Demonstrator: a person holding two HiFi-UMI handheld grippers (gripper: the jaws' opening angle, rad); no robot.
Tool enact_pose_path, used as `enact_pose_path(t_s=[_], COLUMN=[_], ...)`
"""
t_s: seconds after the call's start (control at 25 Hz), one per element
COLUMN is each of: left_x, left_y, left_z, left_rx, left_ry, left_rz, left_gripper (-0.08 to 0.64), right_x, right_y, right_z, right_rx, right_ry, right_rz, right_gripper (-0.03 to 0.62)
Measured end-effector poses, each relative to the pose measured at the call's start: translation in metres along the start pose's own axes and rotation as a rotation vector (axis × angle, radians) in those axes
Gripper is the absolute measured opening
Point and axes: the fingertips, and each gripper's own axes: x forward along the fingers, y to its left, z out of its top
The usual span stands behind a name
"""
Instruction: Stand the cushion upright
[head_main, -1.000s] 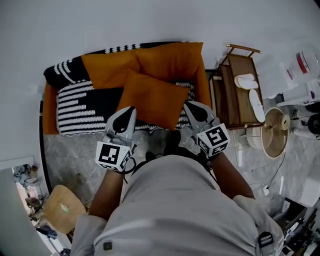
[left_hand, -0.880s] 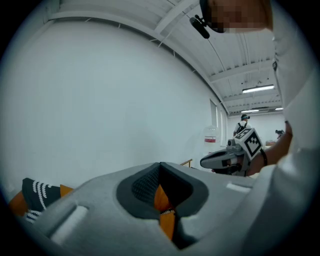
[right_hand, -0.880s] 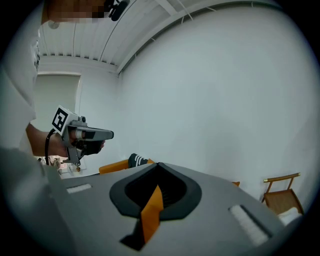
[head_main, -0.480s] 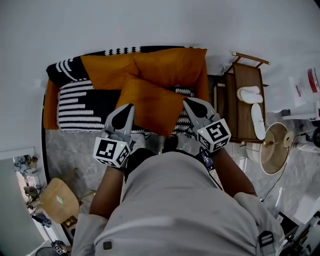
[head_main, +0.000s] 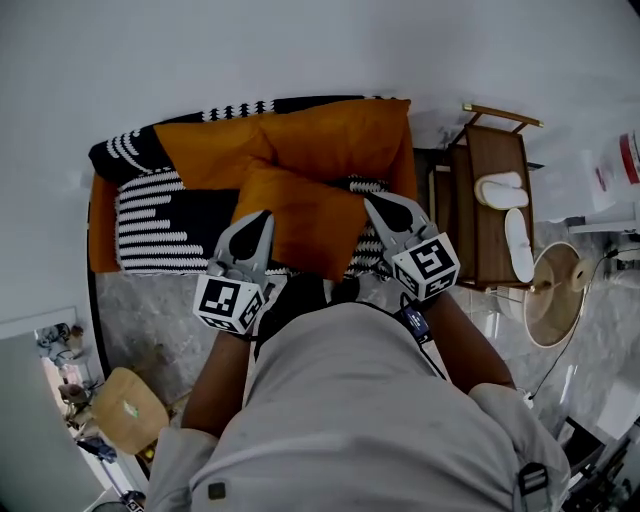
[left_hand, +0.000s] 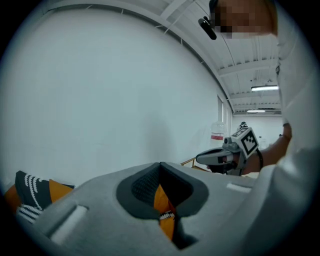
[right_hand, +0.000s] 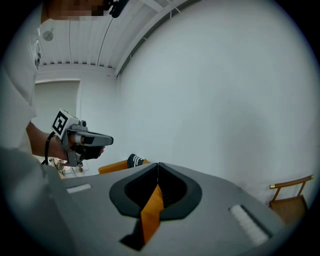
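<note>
The orange cushion (head_main: 305, 215) hangs over the sofa seat, held by its two near corners. My left gripper (head_main: 262, 215) is shut on its left corner, and orange fabric (left_hand: 162, 202) shows pinched between the closed jaws in the left gripper view. My right gripper (head_main: 372, 200) is shut on the right corner, with a fold of orange cloth (right_hand: 151, 210) between its jaws. Each gripper view also shows the other gripper off to the side, level with it.
Below lies an orange sofa with a black-and-white striped blanket (head_main: 150, 215), and two more orange cushions (head_main: 215, 145) lean on its back by the white wall. A wooden rack (head_main: 490, 160) with white slippers (head_main: 497, 190) stands on the right. A round wooden stool (head_main: 125, 410) is at lower left.
Both grippers have carried the cushion forward over the sofa, closer to the back cushions, and a little lower. Their jaws stayed shut on it.
</note>
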Motion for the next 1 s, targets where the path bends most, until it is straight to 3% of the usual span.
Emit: enact_pose_path(t_s=[0.48, 0.8, 1.0], left_x=[0.089, 0.143, 0.175], left_y=[0.072, 0.129, 0.155], left_z=[-0.032, -0.068, -0.110], left_rx=[0.059, 0.108, 0.135], left_ry=[0.152, 0.273, 0.368], left_rz=[-0.164, -0.247, -0.309], left_gripper=[0.021, 0.055, 0.082], right_x=[0.074, 0.129, 0.156], right_y=[-0.050, -0.071, -0.089], right_z=[-0.038, -0.088, -0.137], right_rx=[0.048, 0.054, 0.055], right_ry=[0.133, 0.274, 0.390], right_rz=[-0.093, -0.110, -0.111], right_gripper=[0.061, 0.107, 0.131])
